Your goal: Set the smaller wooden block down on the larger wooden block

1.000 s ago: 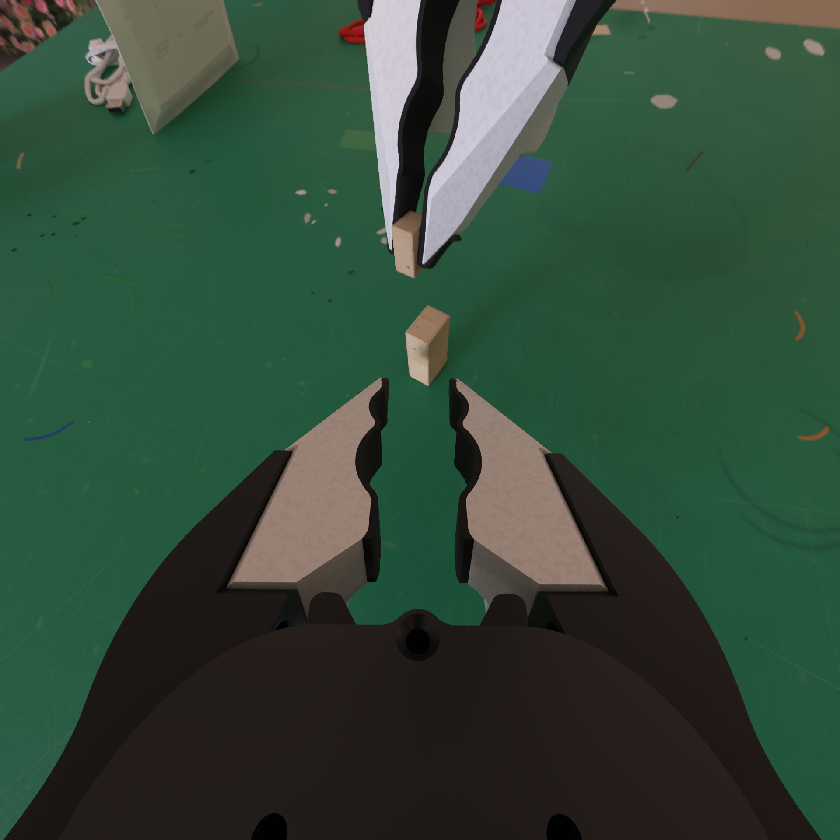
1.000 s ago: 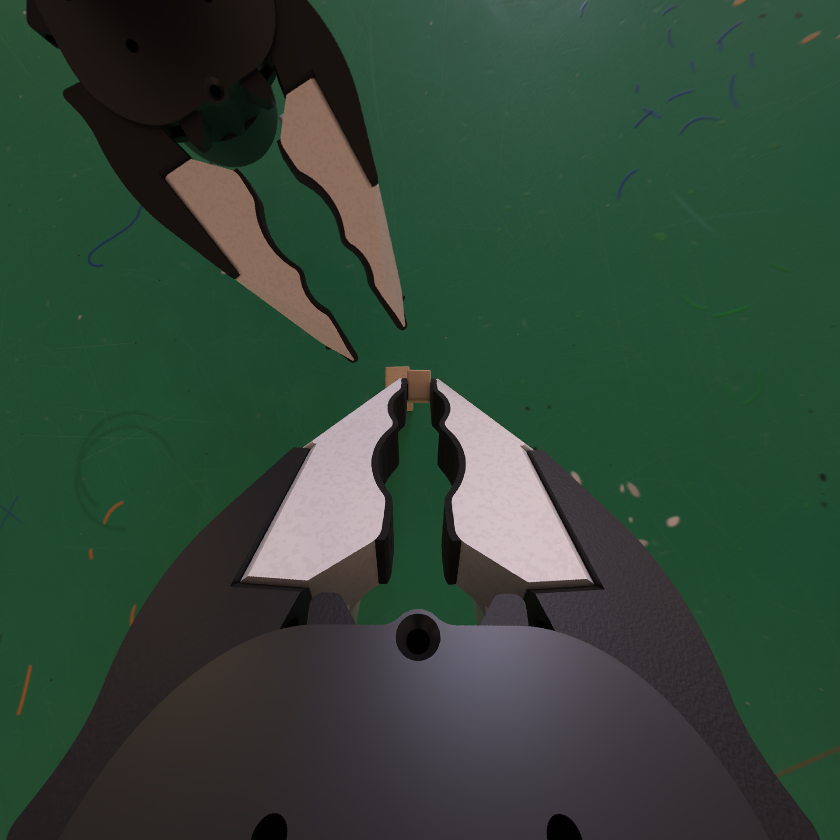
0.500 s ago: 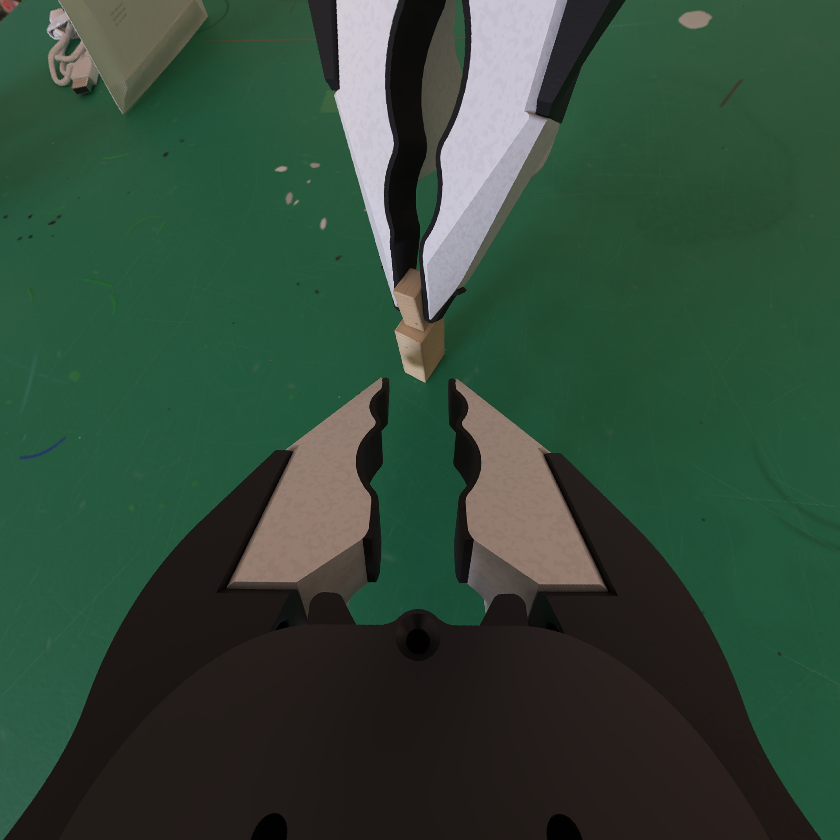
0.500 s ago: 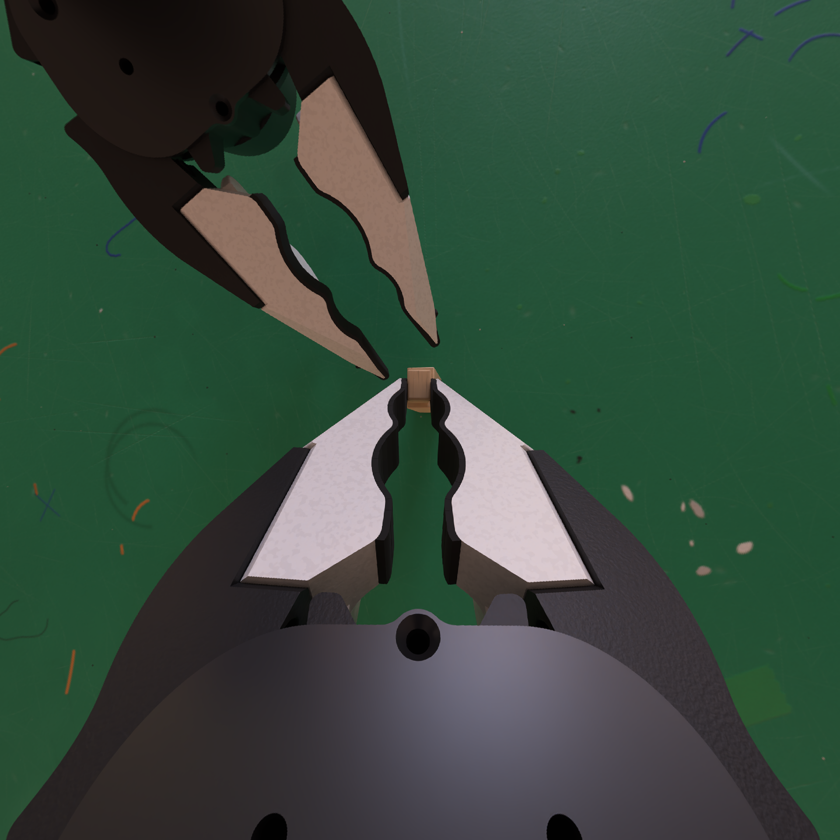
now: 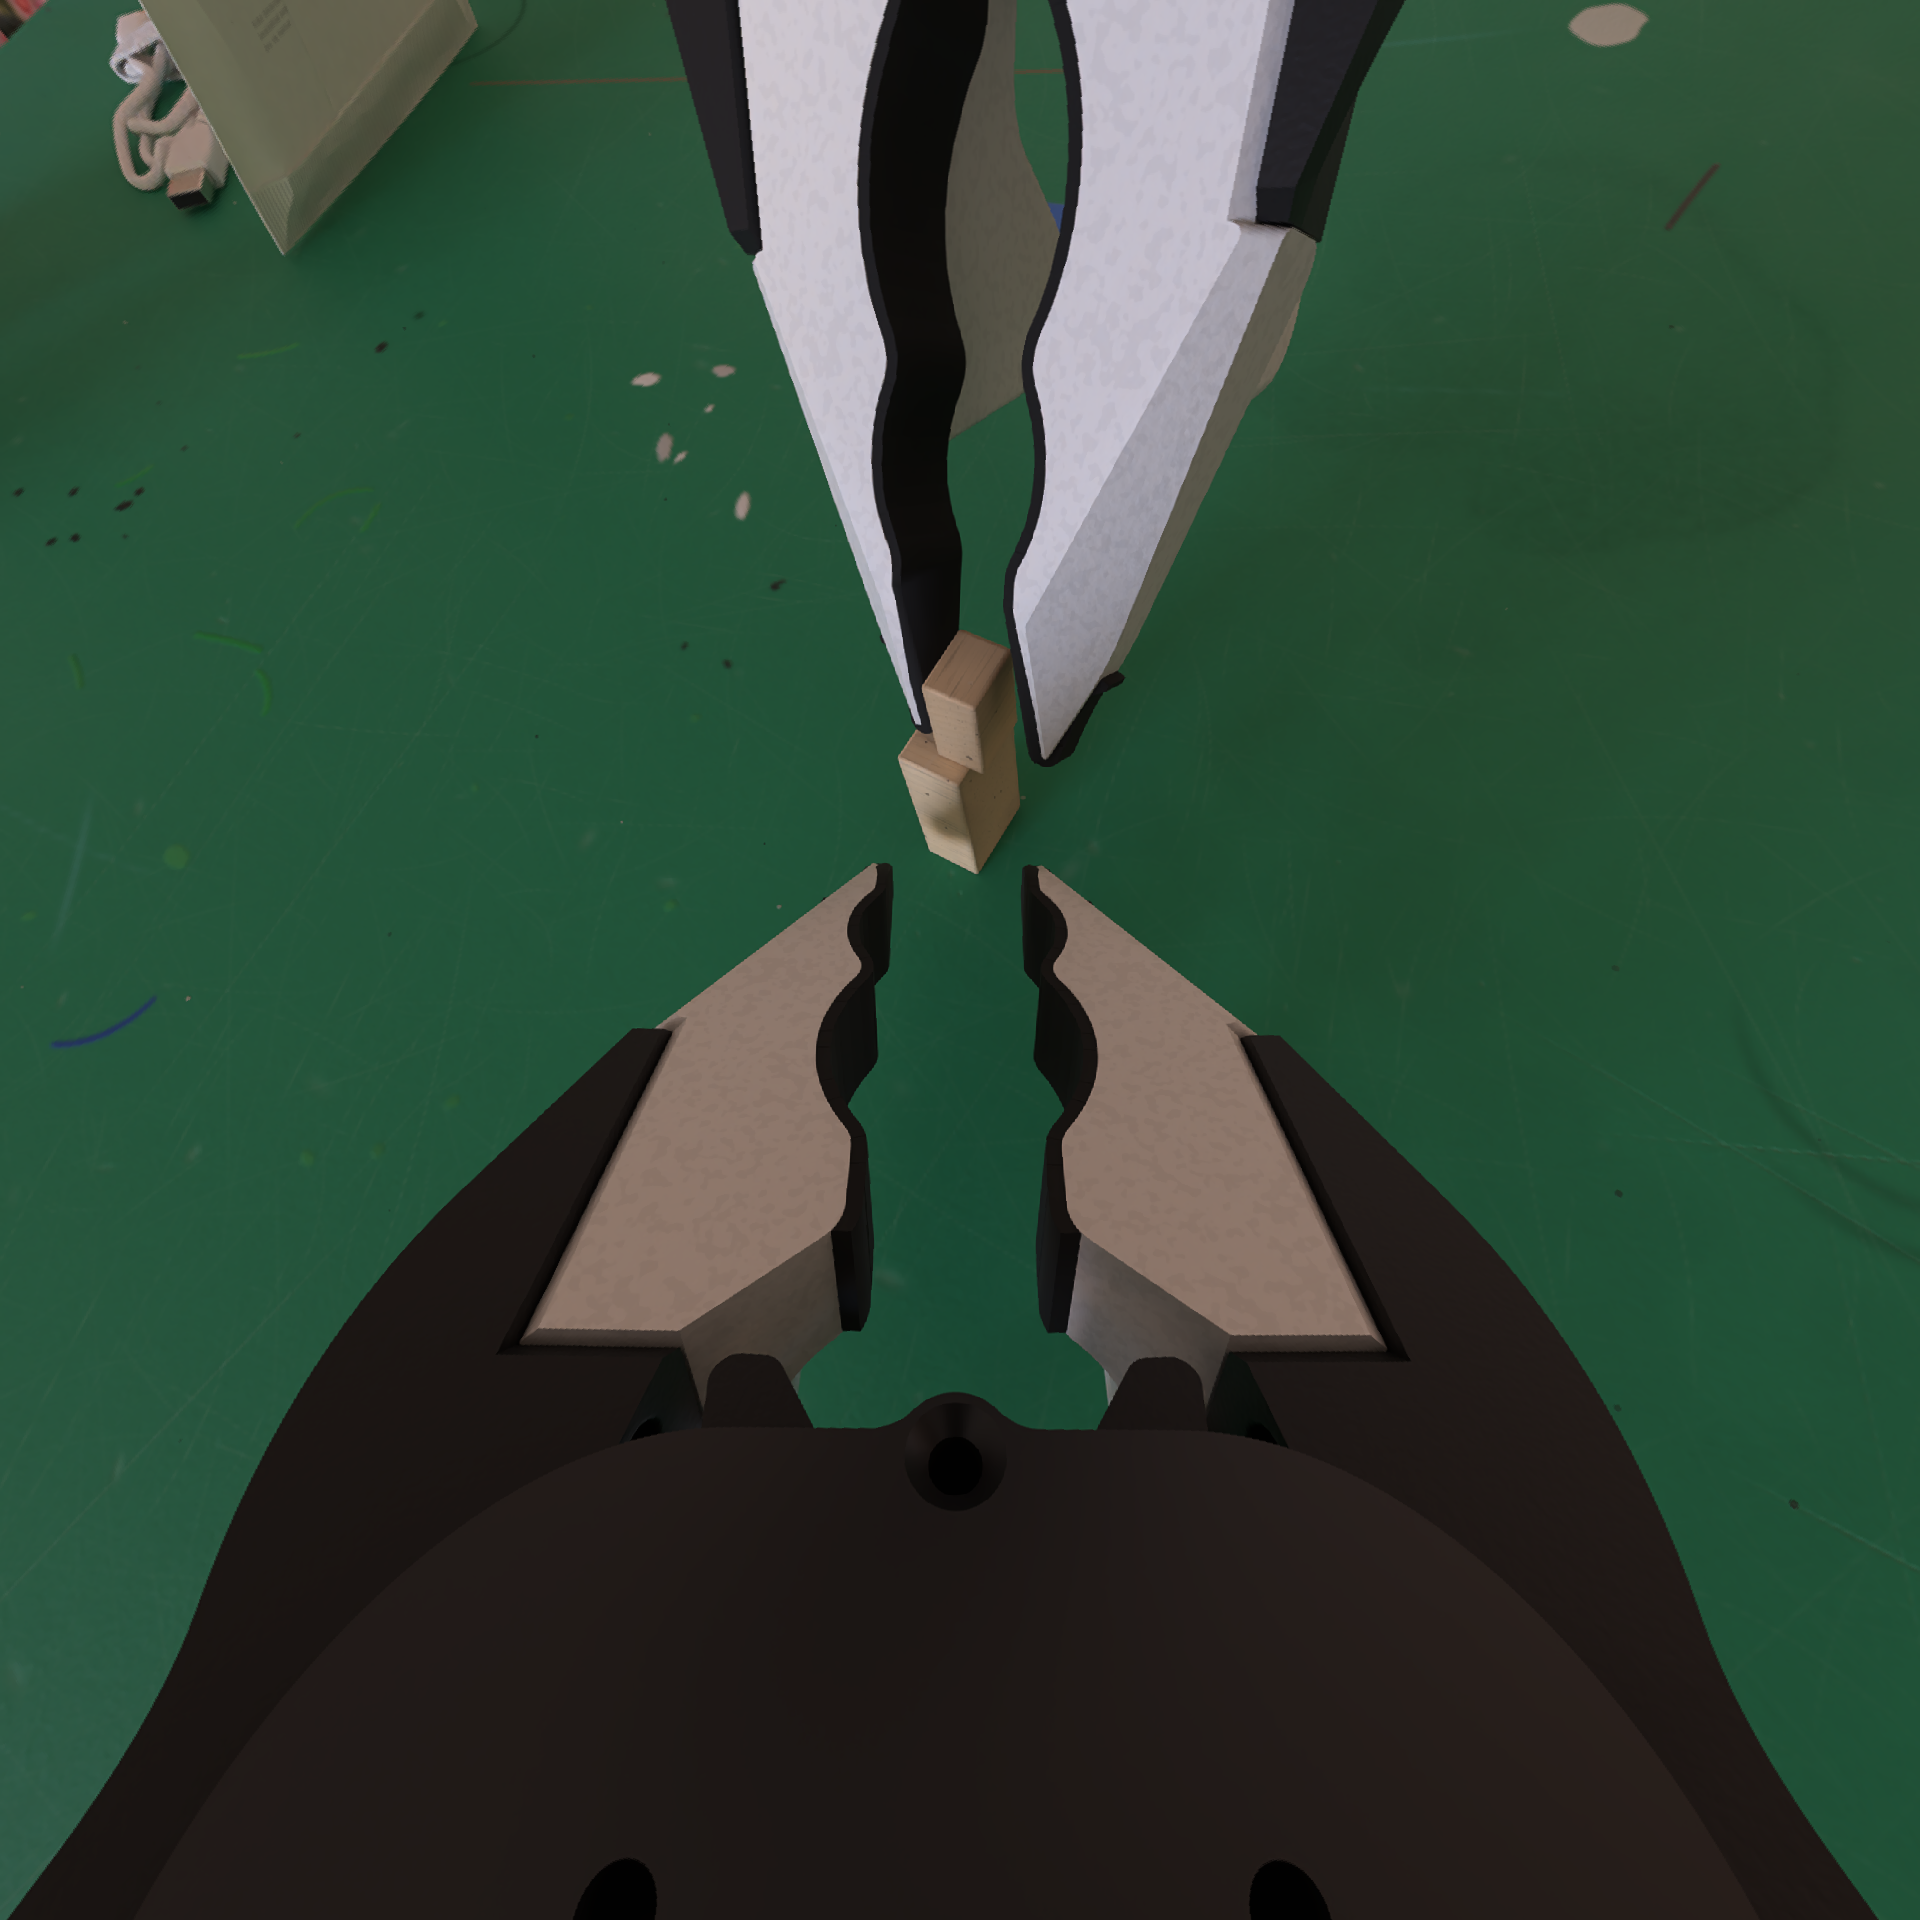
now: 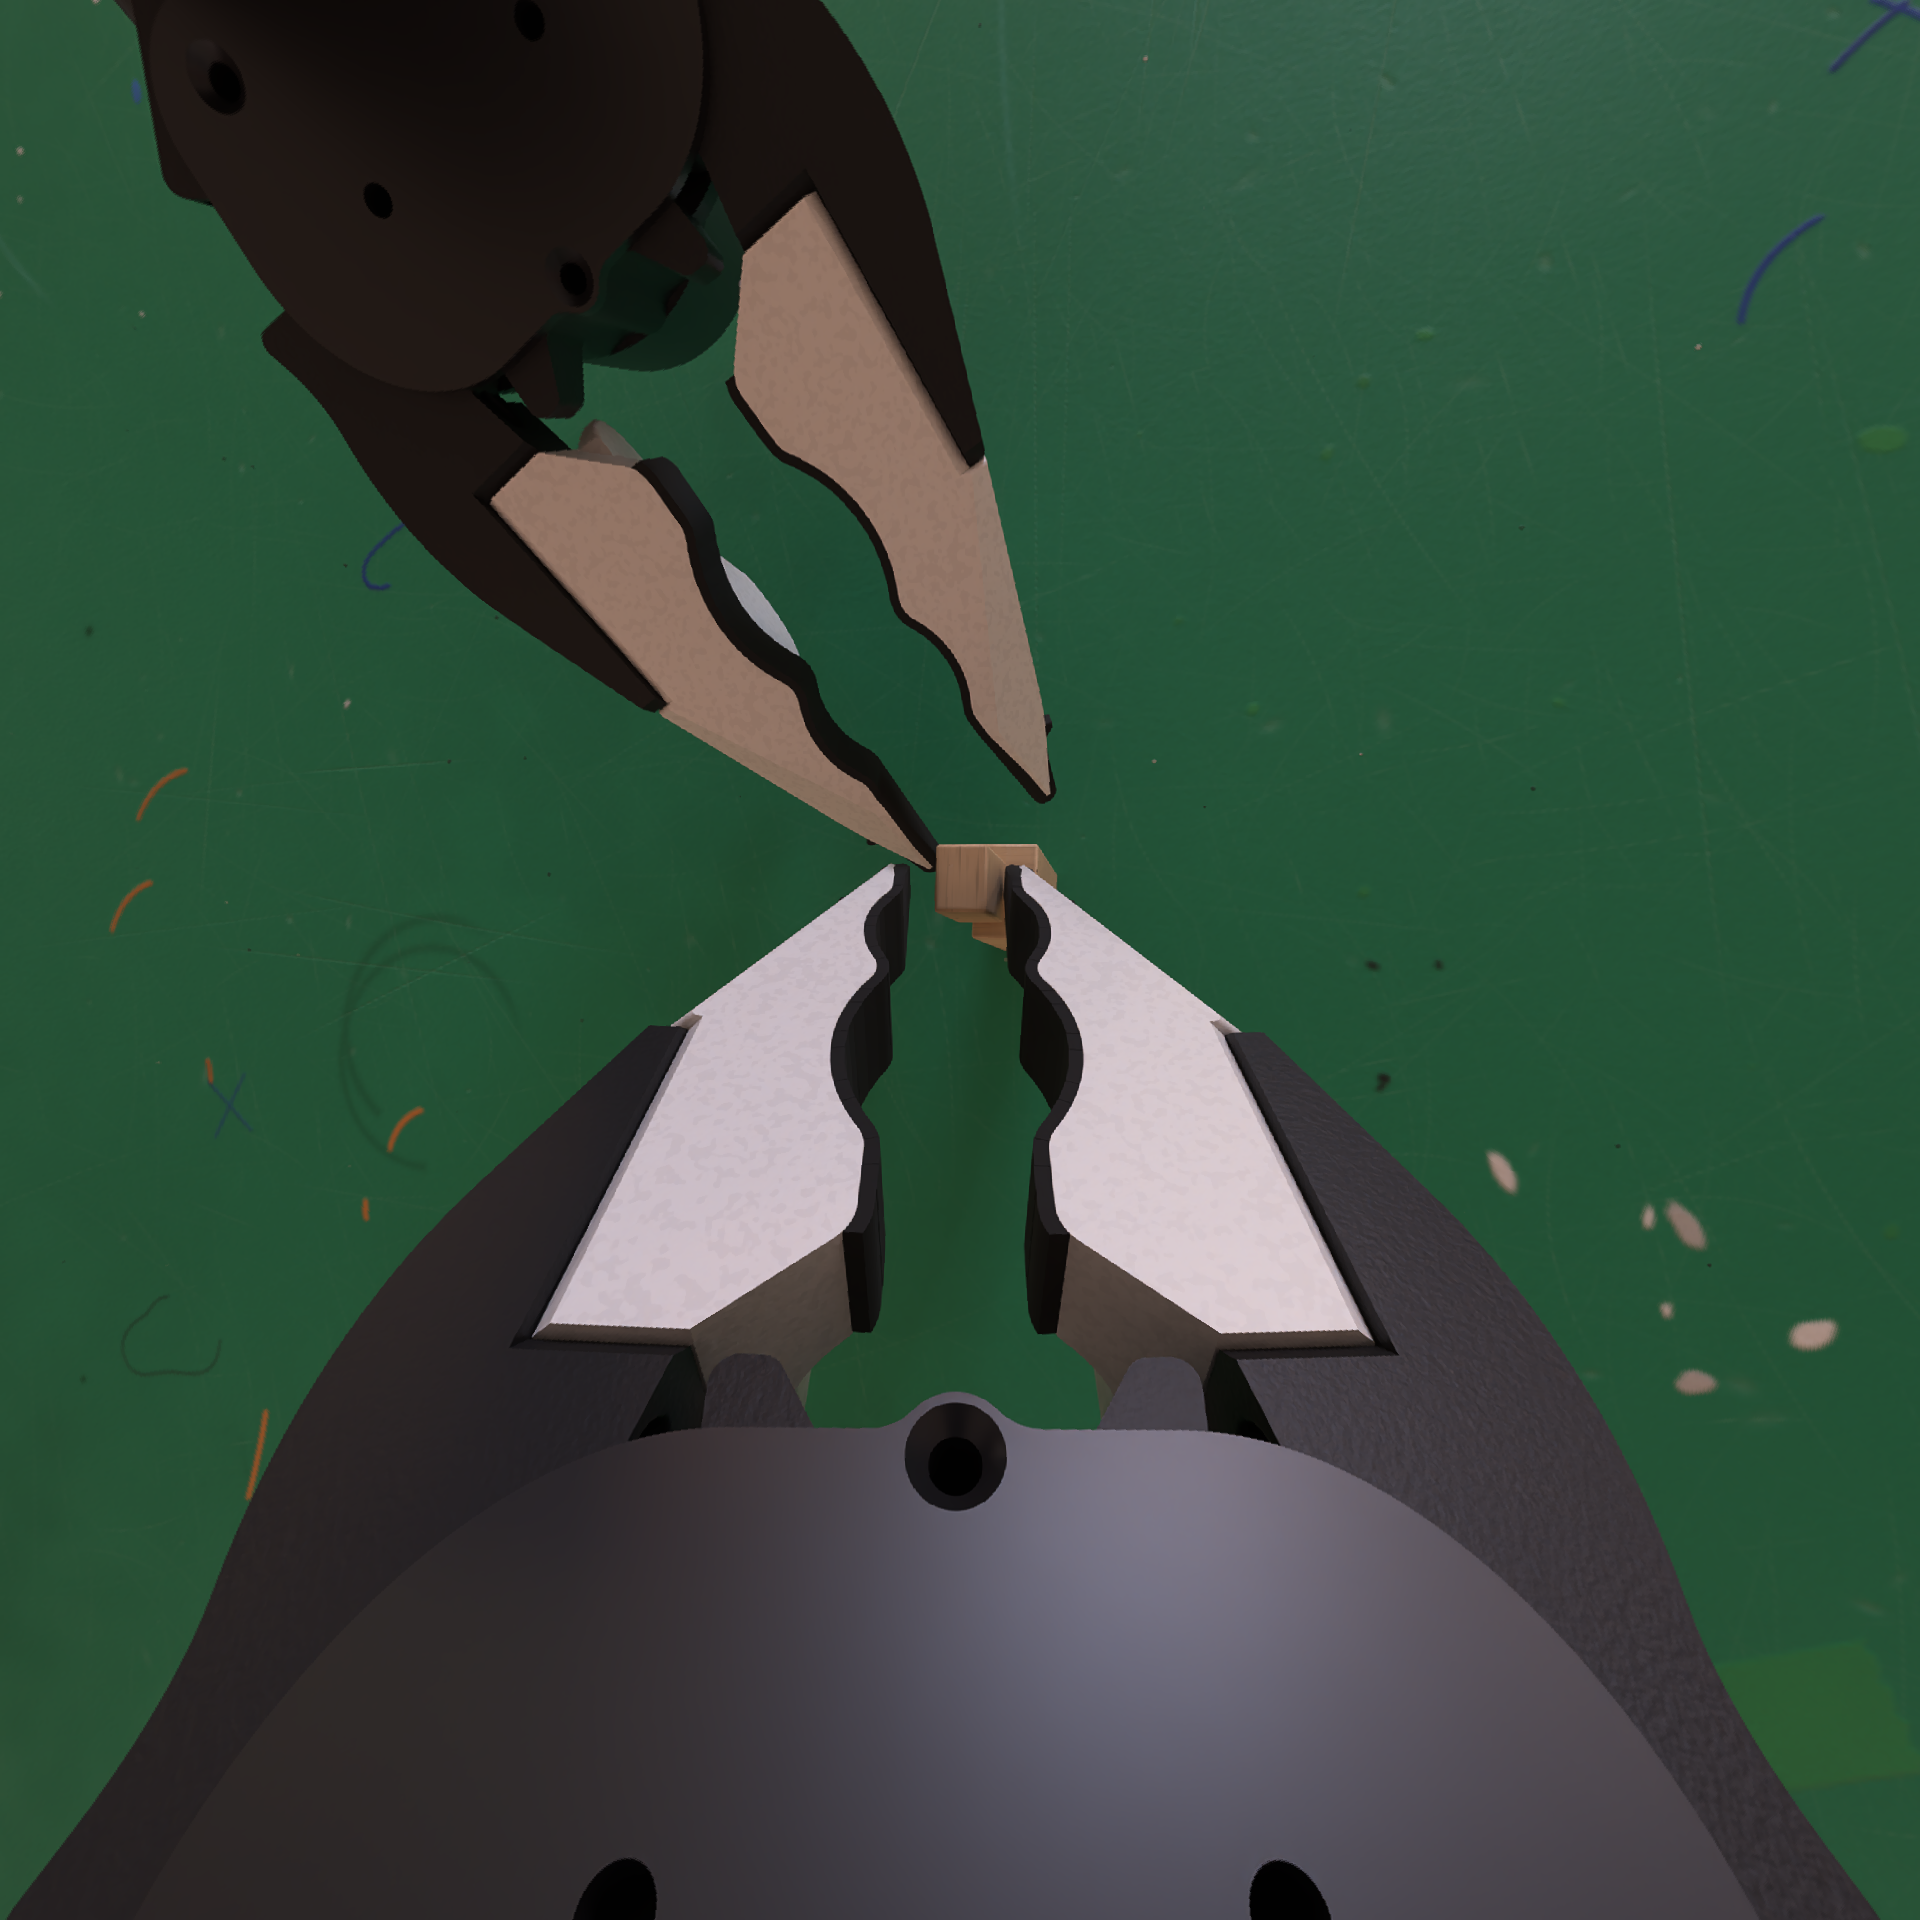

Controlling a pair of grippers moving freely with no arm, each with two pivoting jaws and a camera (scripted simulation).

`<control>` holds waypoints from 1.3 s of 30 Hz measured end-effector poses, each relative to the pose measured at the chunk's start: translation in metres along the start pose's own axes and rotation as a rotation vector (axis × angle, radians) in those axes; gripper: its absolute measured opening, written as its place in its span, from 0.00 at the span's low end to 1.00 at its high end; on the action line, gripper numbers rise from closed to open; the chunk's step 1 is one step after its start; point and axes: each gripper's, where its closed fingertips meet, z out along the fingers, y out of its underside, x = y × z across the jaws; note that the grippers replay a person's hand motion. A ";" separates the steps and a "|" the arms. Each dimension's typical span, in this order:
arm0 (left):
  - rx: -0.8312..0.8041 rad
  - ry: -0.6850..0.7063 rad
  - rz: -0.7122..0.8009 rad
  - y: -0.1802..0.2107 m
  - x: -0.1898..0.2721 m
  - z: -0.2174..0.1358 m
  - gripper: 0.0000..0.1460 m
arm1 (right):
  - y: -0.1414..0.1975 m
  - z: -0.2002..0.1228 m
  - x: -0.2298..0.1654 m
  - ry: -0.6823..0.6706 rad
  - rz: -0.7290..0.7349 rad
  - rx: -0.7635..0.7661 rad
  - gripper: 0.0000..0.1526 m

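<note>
Now the right gripper point(image 5: 977, 743), the white-fingered one, hangs nose-down over the stack with its jaws parted. In the left wrist view a gap shows between its right-hand finger and the smaller wooden block point(image 5: 966, 701), while the other finger sits against or just beside the block's far edge; whether it touches I cannot tell. So the block looks released, or very nearly so.

The smaller wooden block rests on top of the larger wooden block point(image 5: 956, 810), directly below the right gripper's fingertips. It sits off-centre: from the left gripper's side it overhangs toward the right, leaving a step of the lower block's top bare at the near-left corner. The right wrist view agrees, with the upper block point(image 6: 964, 878) between that gripper's own tips point(image 6: 956, 883) and a sliver of the lower one point(image 6: 992, 928) peeking out beneath.

The left gripper point(image 5: 956, 868), tan-fingered, is spread and holds nothing. Its tips lie just short of the larger block's base, flanking it without contact, seemingly ready to steady the base if it rocks.

Both blocks stand on the green mat point(image 5: 416, 727). Far ahead and to the left of the left gripper sit a beige box point(image 5: 312, 94) and a coiled white cable point(image 5: 156, 156), well apart from the work.

My judgement: placement is essentially done. What remains is for the right gripper to lift straight away, since a sideways brush could tip the offset upper block.
</note>
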 end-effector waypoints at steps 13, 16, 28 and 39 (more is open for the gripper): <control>0.003 0.006 0.000 0.000 0.001 0.000 0.16 | -0.001 -0.001 -0.002 -0.068 0.030 -0.004 0.16; 0.002 0.011 0.001 0.000 0.001 0.001 0.16 | -0.001 -0.002 -0.002 -0.097 0.042 0.016 0.18; -0.004 0.040 -0.009 0.000 0.003 0.003 0.15 | -0.001 -0.001 -0.004 -0.100 -0.021 0.007 0.17; -0.009 0.074 -0.016 -0.001 0.005 0.005 0.13 | 0.001 -0.001 -0.005 -0.089 -0.079 0.017 0.19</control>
